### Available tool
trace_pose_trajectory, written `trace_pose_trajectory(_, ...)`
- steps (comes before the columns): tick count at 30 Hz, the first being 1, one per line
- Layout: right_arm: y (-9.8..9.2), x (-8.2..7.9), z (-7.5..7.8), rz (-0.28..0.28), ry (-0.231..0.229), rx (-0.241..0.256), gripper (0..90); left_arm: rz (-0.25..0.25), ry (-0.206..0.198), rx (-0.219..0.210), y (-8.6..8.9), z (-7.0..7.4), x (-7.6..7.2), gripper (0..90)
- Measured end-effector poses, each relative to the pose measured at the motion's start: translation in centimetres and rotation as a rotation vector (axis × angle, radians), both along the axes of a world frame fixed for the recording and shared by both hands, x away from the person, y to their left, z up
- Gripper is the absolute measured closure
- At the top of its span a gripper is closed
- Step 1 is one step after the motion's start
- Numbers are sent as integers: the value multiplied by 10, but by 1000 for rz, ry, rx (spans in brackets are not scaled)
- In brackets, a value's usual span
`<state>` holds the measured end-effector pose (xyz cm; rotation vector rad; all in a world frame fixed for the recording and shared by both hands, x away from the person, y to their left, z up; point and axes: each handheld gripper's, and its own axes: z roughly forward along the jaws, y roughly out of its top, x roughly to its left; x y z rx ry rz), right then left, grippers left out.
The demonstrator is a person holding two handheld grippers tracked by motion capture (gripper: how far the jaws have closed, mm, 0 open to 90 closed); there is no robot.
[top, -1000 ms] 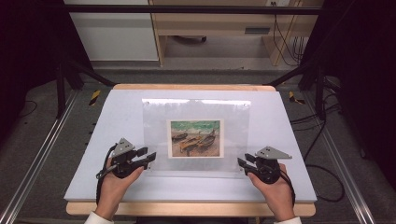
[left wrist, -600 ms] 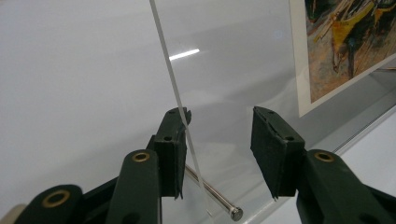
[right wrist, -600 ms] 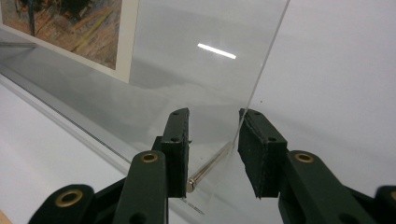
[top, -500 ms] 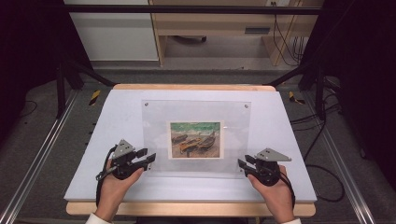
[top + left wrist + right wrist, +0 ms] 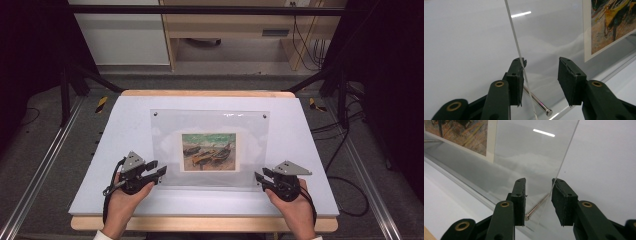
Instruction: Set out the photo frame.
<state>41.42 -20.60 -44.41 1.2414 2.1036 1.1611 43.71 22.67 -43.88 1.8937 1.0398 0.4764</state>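
Resting on the white table near its front edge, clear acrylic frame with a boat picture inside, then left gripper and right gripper at its lower corners, jaws apart around each side edge, metal standoff pins between them.
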Motion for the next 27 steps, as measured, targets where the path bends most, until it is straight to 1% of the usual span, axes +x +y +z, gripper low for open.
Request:
trace_pose_trajectory(3,0,-1,0,2,1,-4,644,2,-2,-1,-1,-1,-1,554)
trace_pose_trajectory(4,0,-2,0,2,4,-4,645,-2,-1,5,-1,-1,-2,554)
trace_pose_trajectory(10,0,-4,-1,4,-8,-16,645,-3,-4,9,-1,-1,-4,550)
trace_pose_trajectory(12,1,-5,-1,4,-8,-18,644,-7,-3,17,-1,-1,-4,551)
trace_pose_trajectory(13,1,-5,-1,3,-1,-17,644,-5,-2,14,-1,-1,-5,551)
trace_pose_trajectory(17,1,-6,-2,6,-9,-24,644,-7,0,12,-1,-1,-6,555)
trace_pose_trajectory(18,1,-7,-2,6,-4,-24,644,-9,-3,15,0,-1,-6,556)
trace_pose_trajectory(21,1,-8,-2,6,1,-17,648,-9,1,3,0,-2,-7,561)
trace_pose_trajectory(25,0,-8,-2,10,4,-21,650,-10,1,5,0,-2,-8,563)
trace_pose_trajectory(27,0,-9,-3,12,-2,-26,653,-15,2,7,1,-3,-9,563)
